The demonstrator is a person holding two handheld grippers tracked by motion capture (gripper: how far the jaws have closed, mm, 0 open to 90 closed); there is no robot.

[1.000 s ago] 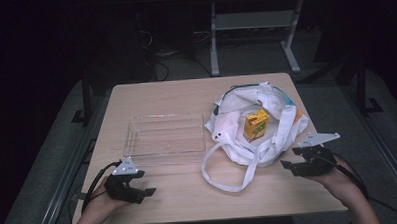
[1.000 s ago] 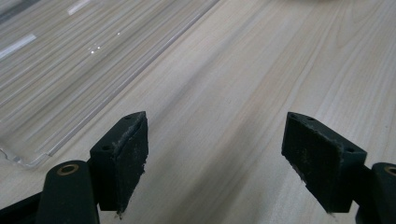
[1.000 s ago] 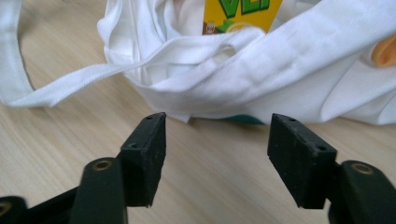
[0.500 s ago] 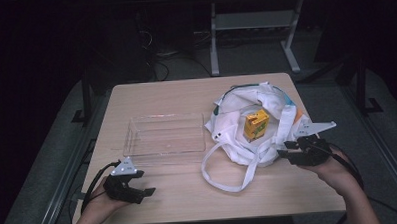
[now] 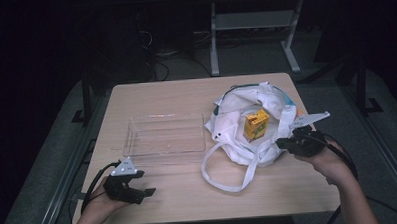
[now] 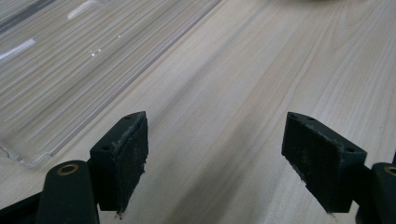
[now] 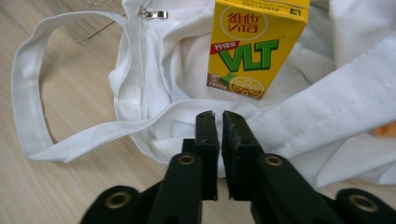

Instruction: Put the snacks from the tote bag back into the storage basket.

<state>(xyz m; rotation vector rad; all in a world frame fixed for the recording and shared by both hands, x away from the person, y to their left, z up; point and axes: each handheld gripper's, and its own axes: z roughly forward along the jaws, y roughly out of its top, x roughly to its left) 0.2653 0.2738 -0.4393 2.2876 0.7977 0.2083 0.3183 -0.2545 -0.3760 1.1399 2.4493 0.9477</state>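
Pinching soft white cloth bag [image 7: 154, 98], right claw [image 7: 218, 116] has just closed.

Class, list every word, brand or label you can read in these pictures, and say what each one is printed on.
"VLT" in big green letters: on the yellow drink carton lying on the white bag.
"VITA" with Chinese characters in the red round logo: top of the same carton.
Small red banner text and brown corner print: too small to read.
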